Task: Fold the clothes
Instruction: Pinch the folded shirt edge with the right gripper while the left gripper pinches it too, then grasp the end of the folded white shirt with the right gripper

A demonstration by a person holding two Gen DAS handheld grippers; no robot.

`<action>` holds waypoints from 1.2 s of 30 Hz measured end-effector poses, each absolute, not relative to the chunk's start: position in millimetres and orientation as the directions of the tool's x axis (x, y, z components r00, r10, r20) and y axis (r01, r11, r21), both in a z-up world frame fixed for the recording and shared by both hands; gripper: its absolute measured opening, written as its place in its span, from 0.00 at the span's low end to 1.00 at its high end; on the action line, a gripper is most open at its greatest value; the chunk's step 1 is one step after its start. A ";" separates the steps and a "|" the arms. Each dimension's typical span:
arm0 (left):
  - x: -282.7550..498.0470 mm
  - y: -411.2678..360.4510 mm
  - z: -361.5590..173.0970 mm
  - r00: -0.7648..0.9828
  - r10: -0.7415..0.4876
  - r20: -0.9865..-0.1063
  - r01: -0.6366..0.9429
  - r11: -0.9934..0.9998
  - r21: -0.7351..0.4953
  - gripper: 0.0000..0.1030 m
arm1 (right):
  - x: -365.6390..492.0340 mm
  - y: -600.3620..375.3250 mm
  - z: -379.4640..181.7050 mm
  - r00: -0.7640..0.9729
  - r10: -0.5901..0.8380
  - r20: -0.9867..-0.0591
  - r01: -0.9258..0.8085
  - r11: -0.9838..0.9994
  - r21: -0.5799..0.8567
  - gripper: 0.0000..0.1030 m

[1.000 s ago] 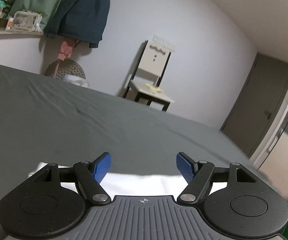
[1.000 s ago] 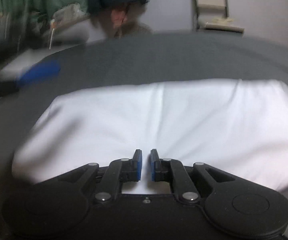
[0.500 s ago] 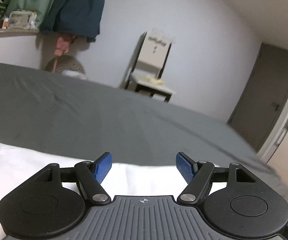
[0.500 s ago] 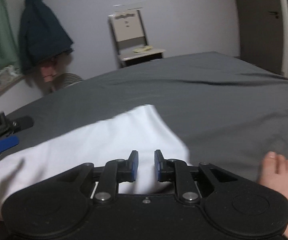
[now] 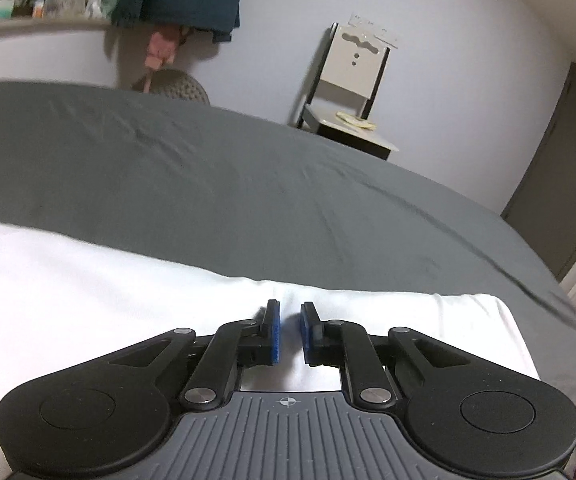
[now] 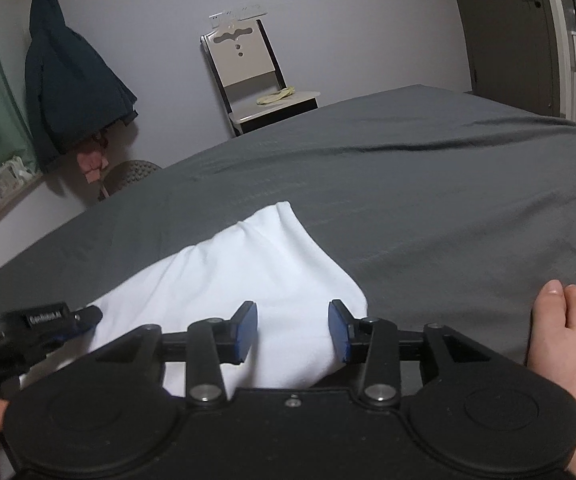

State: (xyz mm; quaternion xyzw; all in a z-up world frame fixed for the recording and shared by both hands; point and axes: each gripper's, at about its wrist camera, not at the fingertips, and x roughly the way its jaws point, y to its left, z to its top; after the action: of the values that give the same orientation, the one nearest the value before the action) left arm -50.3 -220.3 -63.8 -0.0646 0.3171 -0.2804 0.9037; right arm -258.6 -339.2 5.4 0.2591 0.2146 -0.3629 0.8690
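Left gripper (image 5: 288, 330): blue pads now drawn in close, only a narrow slot between them. Half a second ago they stood wide apart. Low over the near part of the white garment (image 5: 128, 304), pads level with the cloth. Whether a pinch of fabric sits in the slot cannot be told; white shows through the gap, nothing clearly bunched.

Right gripper (image 6: 292, 330): the reverse. Pads were nearly together a moment back, now spread wide, nothing between them but cloth lying below. It hovers at the near right end of the garment (image 6: 224, 280), where the fabric rounds off into a soft folded edge just ahead of the right pad.

Reading: grips swapped roles. Right looks to have let go; left is closing for a hold. Suggests one fold is laid and the next is being set up, though the pinch is unconfirmed.

Garment lies flat on the dark grey bedsheet (image 5: 248, 200), stretched across in front of the left gripper, tapering away ahead of the right one. Seen from the right wrist, the left gripper (image 6: 84, 316) sits at the cloth's far-left edge.

Just right of the right gripper: a bare foot (image 6: 564, 332) on the sheet, clear of the cloth.

Farther off: a chair (image 6: 248, 76) against the wall, a dark jacket (image 6: 72, 92) hanging to its left.
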 end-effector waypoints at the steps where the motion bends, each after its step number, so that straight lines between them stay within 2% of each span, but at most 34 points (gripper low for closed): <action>1: -57.9 -218.4 -59.6 0.655 -0.538 -0.531 0.460 0.841 -0.284 0.13 | -260.1 -339.0 6.4 0.646 -0.521 -0.558 0.742 0.599 0.299 0.38; 4: -78.1 -206.3 -55.3 0.684 -0.508 -0.523 0.436 0.860 -0.265 0.13 | -264.7 -338.4 8.5 0.647 -0.527 -0.551 0.745 0.590 0.311 0.38; 7: -92.5 -205.0 -73.5 0.632 -0.522 -0.573 0.455 0.849 -0.271 0.13 | -268.5 -337.8 10.8 0.643 -0.533 -0.550 0.751 0.579 0.317 0.38; 8: -99.3 -206.0 -73.9 0.646 -0.517 -0.561 0.480 0.847 -0.228 0.13 | -269.9 -337.6 11.8 0.643 -0.535 -0.549 0.752 0.575 0.321 0.38; 14: -125.5 -197.8 -58.6 0.612 -0.527 -0.589 0.490 0.838 -0.241 0.13 | -279.7 -342.1 17.8 0.628 -0.560 -0.541 0.769 0.552 0.322 0.43; 20: -143.6 -191.0 -58.5 0.595 -0.524 -0.609 0.499 0.835 -0.231 0.13 | -295.8 -359.5 4.7 0.615 -0.519 -0.594 0.783 0.486 0.387 0.43; 26: -150.0 -160.5 -18.7 0.624 -0.555 -0.550 0.516 0.821 -0.244 0.14 | -296.2 -373.9 -17.6 0.659 -0.359 -0.661 0.744 0.444 0.500 0.48; 32: -136.8 -131.6 18.7 0.637 -0.606 -0.476 0.583 0.783 -0.216 0.15 | -289.8 -378.2 -23.7 0.696 -0.338 -0.634 0.710 0.459 0.534 0.53; 36: -125.1 -110.8 27.3 0.638 -0.603 -0.478 0.599 0.779 -0.184 0.15 | -287.4 -384.3 -29.7 0.726 -0.341 -0.597 0.681 0.475 0.558 0.52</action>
State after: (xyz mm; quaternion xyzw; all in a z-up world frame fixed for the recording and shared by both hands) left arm -125.1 -110.8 27.3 -0.0041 0.2658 -0.3320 0.9050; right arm -287.4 -384.3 -29.7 0.4106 0.2071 -0.3064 0.8334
